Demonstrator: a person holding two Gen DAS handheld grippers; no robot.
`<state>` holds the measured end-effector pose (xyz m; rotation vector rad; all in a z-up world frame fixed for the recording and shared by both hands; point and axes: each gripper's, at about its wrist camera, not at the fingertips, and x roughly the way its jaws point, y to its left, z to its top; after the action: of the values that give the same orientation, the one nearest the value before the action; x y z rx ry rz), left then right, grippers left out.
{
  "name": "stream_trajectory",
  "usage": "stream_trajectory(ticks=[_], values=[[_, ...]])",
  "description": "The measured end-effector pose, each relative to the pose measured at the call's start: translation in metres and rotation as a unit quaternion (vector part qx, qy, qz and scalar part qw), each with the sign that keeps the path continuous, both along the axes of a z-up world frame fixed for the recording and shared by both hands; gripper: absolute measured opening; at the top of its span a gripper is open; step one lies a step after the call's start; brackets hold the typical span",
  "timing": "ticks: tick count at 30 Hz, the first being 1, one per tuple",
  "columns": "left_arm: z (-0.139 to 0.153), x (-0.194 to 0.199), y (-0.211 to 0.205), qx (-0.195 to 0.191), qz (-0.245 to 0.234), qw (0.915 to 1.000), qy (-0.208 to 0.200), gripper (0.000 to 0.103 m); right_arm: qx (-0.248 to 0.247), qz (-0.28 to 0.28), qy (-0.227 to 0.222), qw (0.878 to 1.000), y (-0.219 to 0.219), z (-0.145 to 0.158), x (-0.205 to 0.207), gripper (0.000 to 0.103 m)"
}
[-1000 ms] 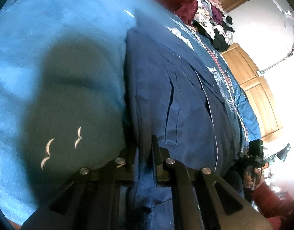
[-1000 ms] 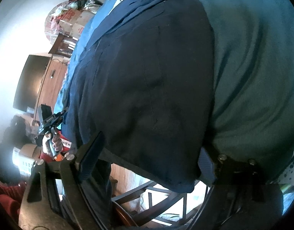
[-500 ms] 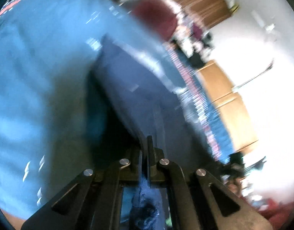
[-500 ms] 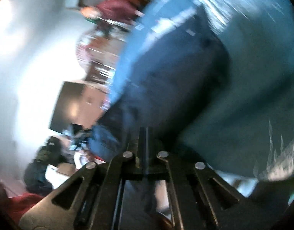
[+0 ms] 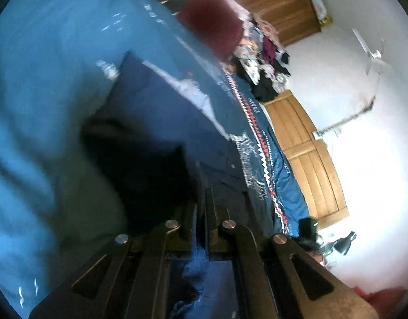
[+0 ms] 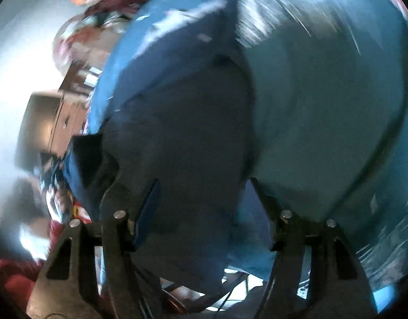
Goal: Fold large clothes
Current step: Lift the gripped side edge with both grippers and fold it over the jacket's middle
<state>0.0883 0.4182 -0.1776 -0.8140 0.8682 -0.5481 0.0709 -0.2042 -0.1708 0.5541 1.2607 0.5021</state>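
Observation:
A large navy garment lies spread on a blue bedcover. My left gripper is shut, and a fold of the navy cloth runs between its fingers and bunches up below them. In the right wrist view the same navy garment hangs over the edge of the bedcover. My right gripper is open wide, its fingers standing apart on either side of the cloth's lower edge. This view is heavily blurred by motion.
A maroon cushion and a pile of mixed clothes sit at the far end of the bed. Wooden wardrobe doors line the white wall behind. A dark cabinet stands off the bed's other side.
My right gripper, open a second ago and shut half a second ago, is open again. My left gripper stays shut on the navy cloth and has swung, lifting the fold.

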Motion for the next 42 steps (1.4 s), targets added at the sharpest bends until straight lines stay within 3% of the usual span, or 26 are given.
stream_trajectory(ticks=[3,8,11,12,13,14,16,21,26,30,34,42], values=[[-0.019,-0.02,0.014,-0.014,0.02,0.9995,0.018,0.002,0.031,-0.01,0.012,0.999,0.001,-0.021,-0.008,0.056],[-0.036,-0.042,0.025,-0.022,0.042,0.9985,0.029,0.002,0.079,-0.047,-0.047,0.995,-0.001,-0.003,-0.001,0.055],[-0.04,-0.046,0.028,-0.024,0.047,0.9982,0.028,0.002,0.047,-0.074,-0.031,0.996,-0.011,-0.021,0.014,0.054],[-0.042,-0.046,0.029,-0.026,0.05,0.9979,0.031,0.002,0.052,-0.09,-0.017,0.994,-0.021,-0.034,0.013,0.048],[-0.044,-0.047,0.031,-0.028,0.053,0.9977,0.032,0.002,0.061,-0.101,-0.013,0.993,-0.028,-0.039,0.009,0.03],[-0.045,-0.048,0.031,-0.027,0.055,0.9976,0.033,0.002,0.083,-0.122,0.001,0.989,-0.04,-0.049,0.001,0.024],[-0.047,-0.05,0.035,-0.03,0.06,0.9972,0.035,0.002,0.121,-0.123,0.009,0.985,-0.045,-0.051,-0.011,0.024],[-0.053,-0.052,0.037,-0.031,0.063,0.9966,0.041,0.002,0.111,-0.064,-0.009,0.992,-0.028,-0.034,-0.012,0.041],[-0.054,-0.047,0.032,-0.027,0.069,0.9962,0.045,0.002,0.097,-0.018,0.011,0.995,-0.008,-0.036,-0.01,0.042],[-0.056,-0.05,0.032,-0.024,0.072,0.9962,0.042,0.002,0.086,0.035,0.01,0.996,0.008,-0.028,-0.035,0.044],[-0.06,-0.051,0.032,-0.023,0.069,0.9966,0.039,0.003,0.084,0.039,0.018,0.996,0.014,-0.036,-0.044,0.047],[-0.067,-0.065,0.033,0.03,0.068,0.996,0.05,0.029,0.087,0.021,0.023,0.996,0.015,-0.04,-0.05,0.047]])
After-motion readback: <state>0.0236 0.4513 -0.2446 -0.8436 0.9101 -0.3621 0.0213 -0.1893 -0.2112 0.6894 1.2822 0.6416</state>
